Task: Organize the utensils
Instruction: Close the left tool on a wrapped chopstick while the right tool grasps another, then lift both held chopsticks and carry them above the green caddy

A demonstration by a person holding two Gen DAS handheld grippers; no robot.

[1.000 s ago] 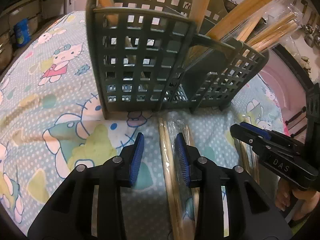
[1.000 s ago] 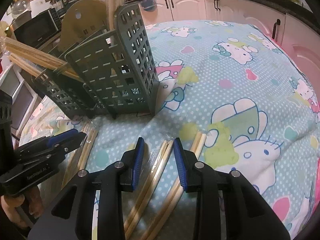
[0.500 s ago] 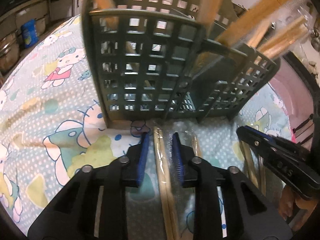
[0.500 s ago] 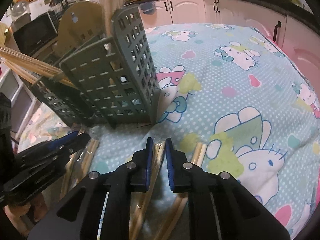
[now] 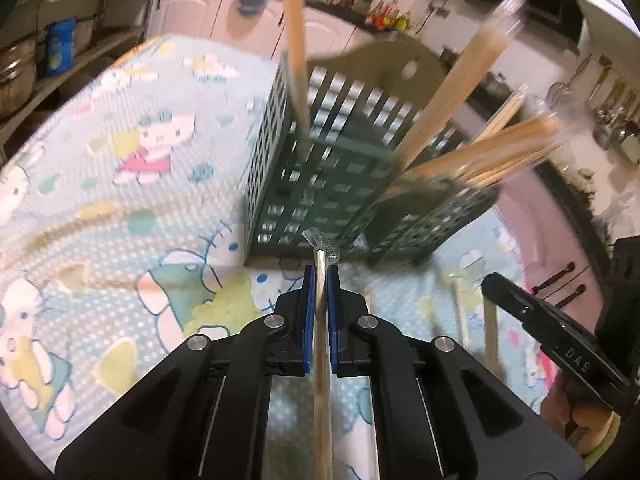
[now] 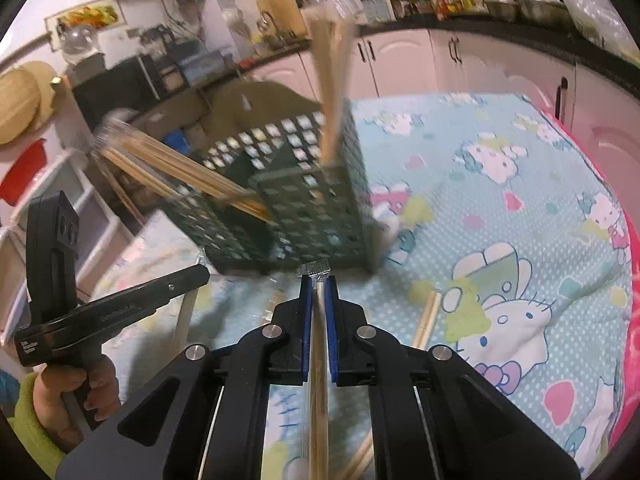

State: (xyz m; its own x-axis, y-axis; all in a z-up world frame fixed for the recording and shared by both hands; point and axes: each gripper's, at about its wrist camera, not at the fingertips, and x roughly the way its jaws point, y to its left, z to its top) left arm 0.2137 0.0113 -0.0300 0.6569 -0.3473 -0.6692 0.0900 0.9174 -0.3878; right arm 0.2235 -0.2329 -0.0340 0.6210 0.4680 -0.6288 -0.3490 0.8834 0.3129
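My left gripper (image 5: 320,280) is pinching a wrapped pair of chopsticks (image 5: 321,344), the blue pads (image 5: 307,320) pressed tight on both sides of it; its jaws have just been closing onto it. The crimped end of the clear wrapper sticks out past the fingertips at 12 o'clock, just short of the rack (image 5: 320,184). The pair runs back between the gripper arms toward 6 o'clock.

My right gripper (image 6: 318,284) is clamped the same way on a second wrapped pair (image 6: 318,360), having just been closing too, with the wrapper's crimped tip poking out at 12 o'clock in front of the rack (image 6: 312,216).

The rack is a dark green slotted holder standing on the cloth (image 5: 120,200), a blue cartoon-cat print covering the worktop. A single wooden handle (image 5: 296,40) stands upright in its tall compartment; bundles of chopsticks (image 5: 500,152) lean out toward 2 o'clock in the left view. The view is blurred, so I cannot tell exactly which lower compartment they sit in.

More chopsticks (image 5: 464,312) lie loose on the cloth at 3 o'clock of my left gripper, near the right gripper's nose (image 5: 552,336). In the right view another pair (image 6: 426,320) lies on the cloth at 2 o'clock of my fingertips, and my left hand (image 6: 76,388) grips its handle at 8 o'clock.
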